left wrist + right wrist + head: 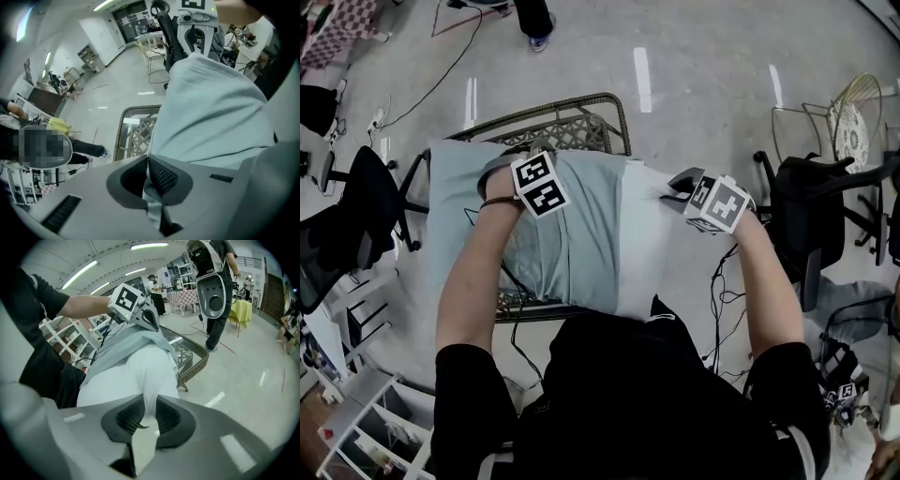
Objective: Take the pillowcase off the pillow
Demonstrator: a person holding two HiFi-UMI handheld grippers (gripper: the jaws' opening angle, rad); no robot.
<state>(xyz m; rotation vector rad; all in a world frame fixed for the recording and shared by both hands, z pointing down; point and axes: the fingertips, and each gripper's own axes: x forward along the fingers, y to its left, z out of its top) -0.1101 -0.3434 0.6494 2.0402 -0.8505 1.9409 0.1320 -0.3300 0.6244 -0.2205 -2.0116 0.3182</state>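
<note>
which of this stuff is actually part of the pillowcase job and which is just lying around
In the job:
pillowcase
pillow
left hand-held gripper, pinching the pillowcase
right hand-held gripper, pinching the pillow
wicker table underneath

Lying about:
black office chair
floor cables
white shelf
wire chair

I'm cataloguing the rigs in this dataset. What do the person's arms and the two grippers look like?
The left gripper and right gripper have pale grey bodies with black ribbed pads. Each carries a white cube printed with black square markers. The person wears black short sleeves and a thin dark band on the left wrist.
</note>
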